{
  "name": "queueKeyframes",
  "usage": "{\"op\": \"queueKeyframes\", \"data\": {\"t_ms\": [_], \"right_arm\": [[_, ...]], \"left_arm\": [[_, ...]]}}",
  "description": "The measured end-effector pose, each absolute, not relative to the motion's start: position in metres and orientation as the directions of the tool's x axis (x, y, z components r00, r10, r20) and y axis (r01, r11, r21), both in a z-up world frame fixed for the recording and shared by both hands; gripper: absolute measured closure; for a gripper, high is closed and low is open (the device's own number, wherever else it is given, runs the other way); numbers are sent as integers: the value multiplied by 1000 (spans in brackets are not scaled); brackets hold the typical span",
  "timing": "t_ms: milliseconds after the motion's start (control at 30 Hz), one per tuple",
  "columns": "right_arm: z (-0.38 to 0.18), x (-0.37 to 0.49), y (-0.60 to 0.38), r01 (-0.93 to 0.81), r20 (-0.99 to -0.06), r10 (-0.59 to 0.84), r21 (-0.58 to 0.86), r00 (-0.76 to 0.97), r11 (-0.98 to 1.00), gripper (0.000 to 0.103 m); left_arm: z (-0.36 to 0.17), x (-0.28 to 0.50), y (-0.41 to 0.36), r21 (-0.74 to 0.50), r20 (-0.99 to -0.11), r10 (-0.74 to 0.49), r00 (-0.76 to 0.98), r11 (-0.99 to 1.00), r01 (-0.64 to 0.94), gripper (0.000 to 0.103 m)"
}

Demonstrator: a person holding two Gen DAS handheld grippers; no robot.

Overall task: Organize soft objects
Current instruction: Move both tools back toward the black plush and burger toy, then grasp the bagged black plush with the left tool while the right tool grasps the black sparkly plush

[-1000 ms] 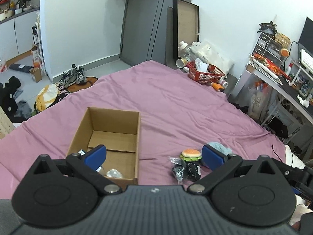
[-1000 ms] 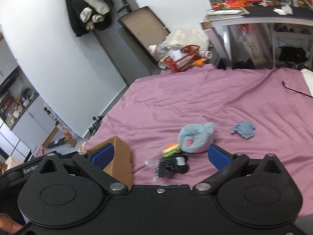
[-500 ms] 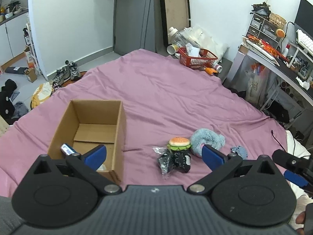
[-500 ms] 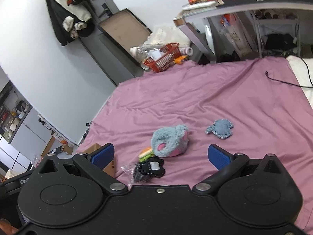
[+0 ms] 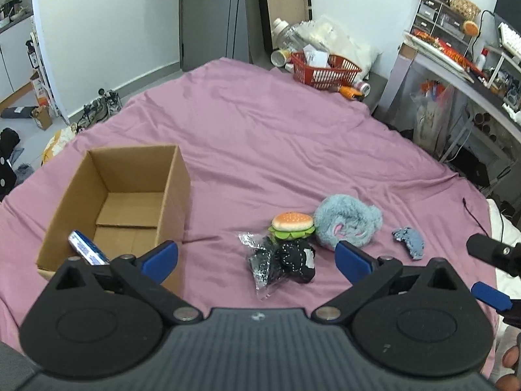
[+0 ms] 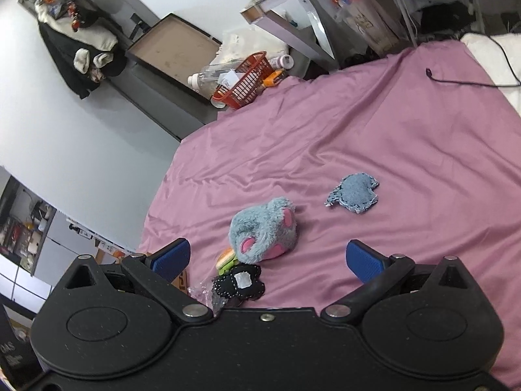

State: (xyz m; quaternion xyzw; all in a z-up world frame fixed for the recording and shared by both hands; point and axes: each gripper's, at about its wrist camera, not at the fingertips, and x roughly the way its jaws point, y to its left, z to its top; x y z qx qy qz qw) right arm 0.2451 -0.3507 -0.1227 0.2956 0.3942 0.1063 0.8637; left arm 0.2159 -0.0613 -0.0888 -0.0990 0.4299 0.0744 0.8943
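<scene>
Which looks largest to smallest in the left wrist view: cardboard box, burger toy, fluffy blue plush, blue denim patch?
1. cardboard box
2. fluffy blue plush
3. burger toy
4. blue denim patch

All lie similarly near, so the order looks sound.

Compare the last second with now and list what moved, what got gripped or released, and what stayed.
Both claws, left and right, drew back and rose, widening the view; both remain open and empty. Nothing was gripped or released. The cardboard box, burger toy, fluffy blue plush, black pouch and denim patch stayed put.
</scene>
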Motion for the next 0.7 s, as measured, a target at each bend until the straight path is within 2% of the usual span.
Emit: {"op": "queueKeyframes", "data": {"t_ms": [133, 300, 467, 633, 700], "right_arm": [[-135, 255, -347, 28, -626, 453, 605, 634, 796, 3], [-147, 264, -332, -12, -650, 500, 603, 573, 798, 13], [-158, 274, -322, -8, -652, 541, 634, 531, 773, 19], [-172, 287, -306, -4, -658, 571, 654, 491, 757, 22], [-180, 294, -300, 11, -668, 579, 660, 467, 751, 29]], "left_arm": [[-107, 225, -61, -120, -802, 51, 594, 962, -245, 3], [-129, 237, -60, -125, -821, 60, 568, 952, -280, 9], [-151, 246, -57, -140, -835, 45, 548, 946, -291, 18], [-168, 253, -56, -158, -854, 24, 520, 940, -303, 33], [-174, 256, -53, -170, -859, 17, 511, 933, -318, 38]]}}
